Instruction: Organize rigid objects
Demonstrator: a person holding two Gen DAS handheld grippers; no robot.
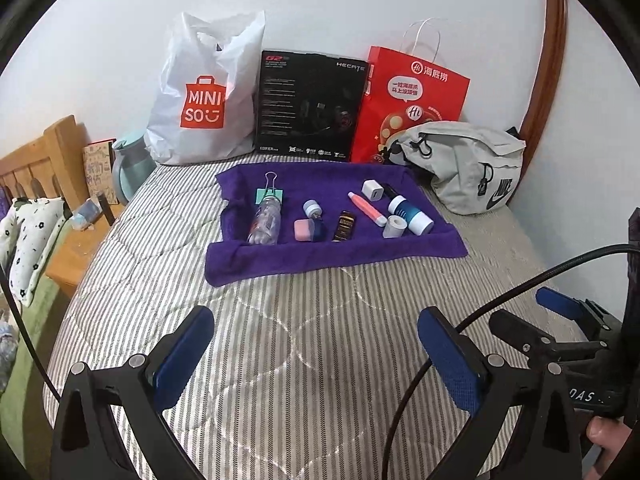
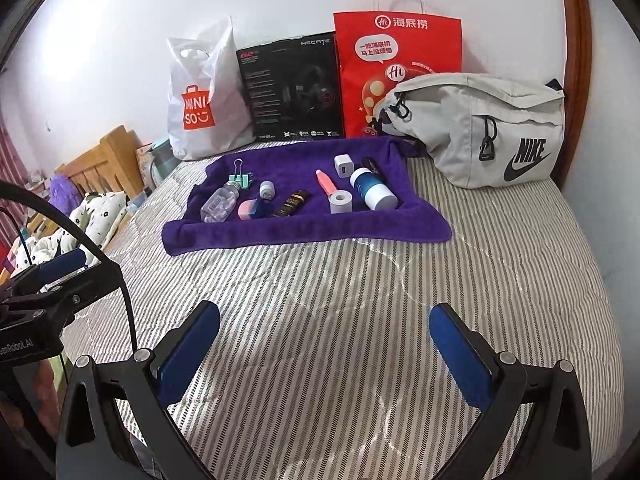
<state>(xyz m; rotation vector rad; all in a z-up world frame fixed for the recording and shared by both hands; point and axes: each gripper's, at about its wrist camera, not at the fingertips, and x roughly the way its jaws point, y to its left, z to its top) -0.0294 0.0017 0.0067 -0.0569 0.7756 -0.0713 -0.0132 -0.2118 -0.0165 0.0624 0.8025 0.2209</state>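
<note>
A purple towel lies on the striped bed with small rigid items on it. From the left: a clear bottle, a green binder clip, a pink eraser, a dark flat tube, a pink pen, a white tape roll, a white charger cube and a blue-white cylinder. My left gripper and right gripper hover open and empty over the bed, well short of the towel.
A white Miniso bag, a black box and a red paper bag lean on the wall behind the towel. A grey Nike pouch sits at the right. A wooden headboard is at the left.
</note>
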